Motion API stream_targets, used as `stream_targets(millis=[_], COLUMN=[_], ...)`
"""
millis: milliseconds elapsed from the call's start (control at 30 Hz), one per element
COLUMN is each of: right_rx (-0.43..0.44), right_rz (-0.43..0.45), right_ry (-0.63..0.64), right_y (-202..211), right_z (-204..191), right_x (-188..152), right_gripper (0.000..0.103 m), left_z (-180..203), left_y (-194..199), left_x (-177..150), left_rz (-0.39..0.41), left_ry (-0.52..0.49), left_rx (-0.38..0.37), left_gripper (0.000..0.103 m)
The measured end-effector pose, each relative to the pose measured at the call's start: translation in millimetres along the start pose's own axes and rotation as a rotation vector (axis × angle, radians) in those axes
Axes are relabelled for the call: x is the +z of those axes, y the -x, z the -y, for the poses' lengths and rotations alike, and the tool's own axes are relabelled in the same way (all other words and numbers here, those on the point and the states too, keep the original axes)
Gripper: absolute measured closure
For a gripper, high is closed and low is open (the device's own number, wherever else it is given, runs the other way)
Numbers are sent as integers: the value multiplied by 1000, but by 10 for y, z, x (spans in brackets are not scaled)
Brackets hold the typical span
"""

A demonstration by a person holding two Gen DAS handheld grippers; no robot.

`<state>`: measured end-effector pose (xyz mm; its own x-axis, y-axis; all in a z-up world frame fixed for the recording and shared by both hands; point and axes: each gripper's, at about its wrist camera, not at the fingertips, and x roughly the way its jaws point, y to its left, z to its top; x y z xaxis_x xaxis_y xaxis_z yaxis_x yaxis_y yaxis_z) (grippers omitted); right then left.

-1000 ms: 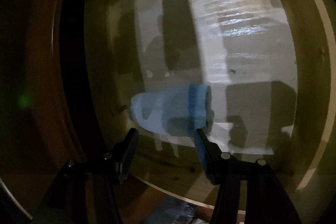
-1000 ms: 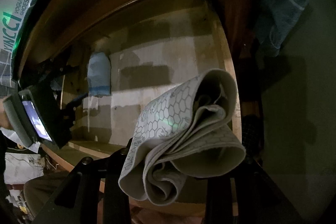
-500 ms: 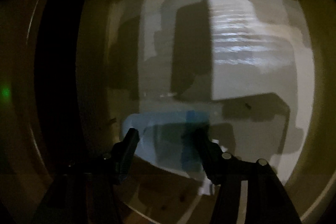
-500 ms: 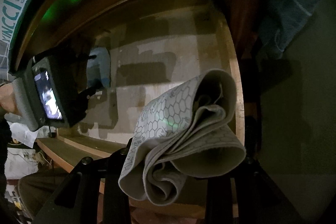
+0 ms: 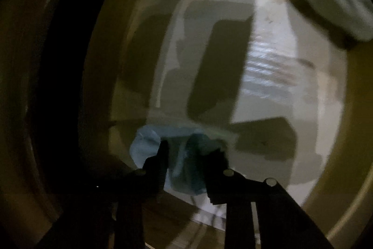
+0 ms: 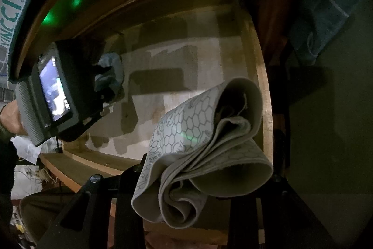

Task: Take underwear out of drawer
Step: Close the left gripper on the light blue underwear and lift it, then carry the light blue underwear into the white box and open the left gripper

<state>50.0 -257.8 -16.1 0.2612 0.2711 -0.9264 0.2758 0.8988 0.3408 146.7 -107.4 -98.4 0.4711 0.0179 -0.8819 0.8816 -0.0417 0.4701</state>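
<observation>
Both hands busy at the drawer (image 6: 261, 95), one piece out, one being taken

My left gripper (image 5: 186, 155) is closing on the blue underwear (image 5: 149, 144) at the drawer's near left corner, cloth bunched between the jaws. My right gripper (image 6: 186, 169) hangs above, clamped on the folded grey hexagon-print underwear (image 6: 205, 146), held clear so the left has room

Black fingers (image 5: 163, 155) with silver screws; the left gripper (image 6: 102, 95) carries a lit screen.

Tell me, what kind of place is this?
Probably a bedroom or closet: an open wooden drawer lined with paper, rolled blue underwear, a grey folded pair, and a shoe box above.
</observation>
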Motion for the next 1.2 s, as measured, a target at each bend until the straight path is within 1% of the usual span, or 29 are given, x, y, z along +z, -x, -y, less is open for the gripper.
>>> stream_targets(millis=[33,233,300,400,567,600,667,700,767,833,1067,1200], right_rx=[-2,-16,-28,-37,-54,-54,-52,-54,-58,-65,-86,-101], right_rz=[2,8,12,15,35,38,39,41,42,43,61,63], right_ry=[1,12,24,33,47,44,40,40,41,45,63,66], right_y=[0,-14,-13,-25,-8,-5,-3,-2,-2,1,12,4], right_z=[-5,-36,-59,-71,-89,-83,-74,-71,-69,-69,-128,-121], right_x=[0,-10,-14,-15,-2,0,-2,-3,0,5,4,-7], right_gripper=[73,73,73,73,74,74,74,74,74,74,74,74], left_z=[-11,-70,-109,-109,-223,-158,-113,-122,-118,-98,-87,-51], left_y=[42,245,325,442,655,660,797,839,926,1006,1251,1350], left_x=[-21,-134,-182,-236,-352,-360,-390,-412,-442,-447,-503,-521], left_rz=[6,22,40,67,109,117,134,142,156,164,206,216], left_ry=[21,122,166,196,324,341,370,397,418,441,534,568], left_rx=[-29,-130,-147,-131,-193,-198,-199,-217,-209,-231,-211,-196], left_gripper=[77,79,79,79,79,79,79,79,79,79,79,79])
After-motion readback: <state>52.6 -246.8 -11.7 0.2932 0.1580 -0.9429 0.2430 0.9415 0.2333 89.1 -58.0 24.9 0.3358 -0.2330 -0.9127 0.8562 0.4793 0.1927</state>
